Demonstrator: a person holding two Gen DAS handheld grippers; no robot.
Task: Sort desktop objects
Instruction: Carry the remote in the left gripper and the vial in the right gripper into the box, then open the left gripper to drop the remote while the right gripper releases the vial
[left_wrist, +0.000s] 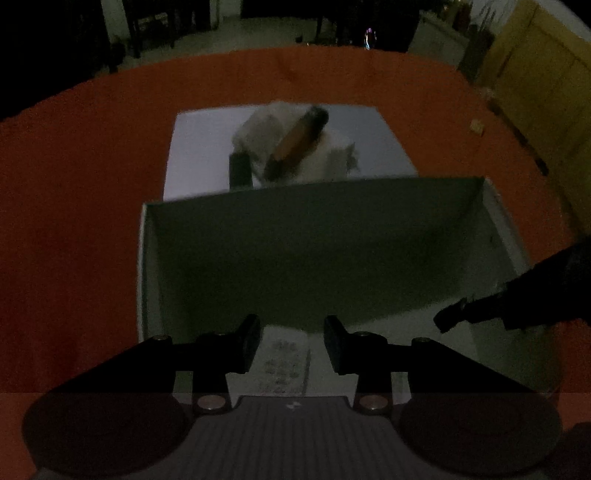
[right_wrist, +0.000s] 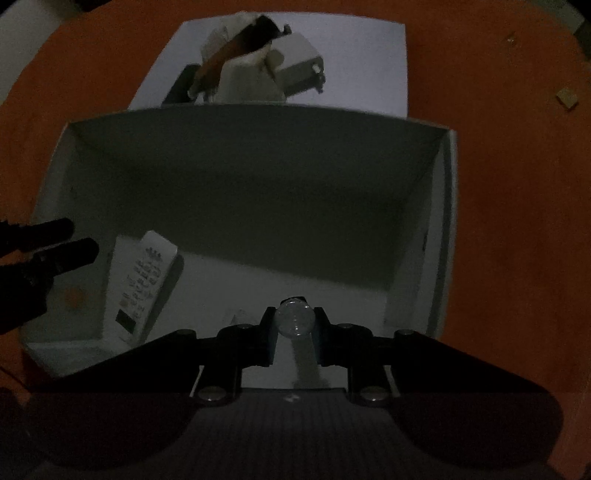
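We hold both tongs over the open white box (right_wrist: 441, 206) on the orange bench (left_wrist: 74, 184). Our right tongs (right_wrist: 294, 334) clamp a small clear bottle (right_wrist: 294, 319) above the box floor. Our left tongs (left_wrist: 291, 345) stand apart, gripping nothing, above a white remote (right_wrist: 142, 282) lying inside the box. Beyond it, a pile of items (left_wrist: 295, 147) rests on a white sheet (left_wrist: 199, 147).
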